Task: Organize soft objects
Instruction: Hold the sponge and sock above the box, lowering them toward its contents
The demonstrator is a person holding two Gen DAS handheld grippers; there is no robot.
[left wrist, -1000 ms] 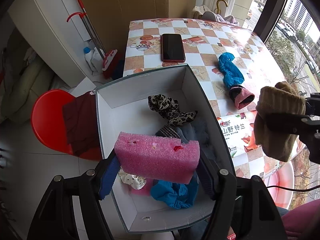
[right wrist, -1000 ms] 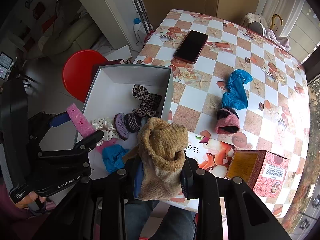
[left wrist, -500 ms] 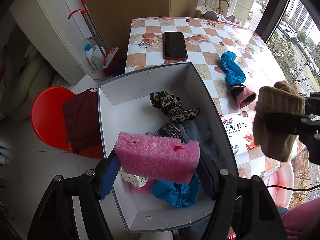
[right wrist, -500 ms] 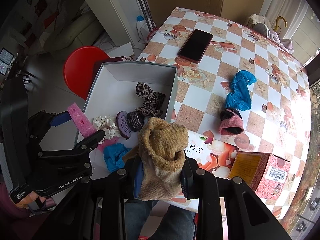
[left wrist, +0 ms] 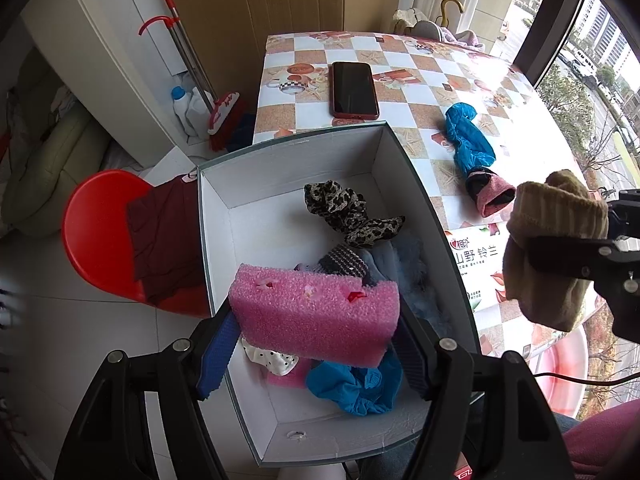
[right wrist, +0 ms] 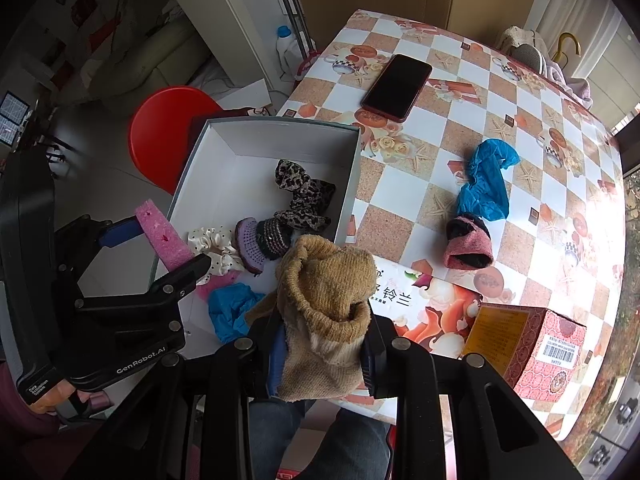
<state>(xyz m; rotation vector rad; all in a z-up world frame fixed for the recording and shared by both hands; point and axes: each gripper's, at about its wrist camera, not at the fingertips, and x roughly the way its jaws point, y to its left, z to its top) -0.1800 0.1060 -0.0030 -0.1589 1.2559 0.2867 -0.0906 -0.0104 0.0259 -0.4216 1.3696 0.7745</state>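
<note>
Spreading across the view, the table [right wrist: 460,92] carries a white box [left wrist: 224,216] holding a leopard scrunchie [left wrist: 348,212], a striped knit piece [right wrist: 266,240], a dotted scrunchie [right wrist: 212,244] and blue fabric [left wrist: 356,388]. A carton [right wrist: 532,340] bears a barcode label; a printed sheet [left wrist: 476,256] shows Chinese characters. The left gripper [left wrist: 316,344], marked "GenRobot.AI", clamps a sponge [left wrist: 316,316] over the box. The right gripper [right wrist: 322,354] pinches a tan sock [right wrist: 328,312] above the box's near edge.
</note>
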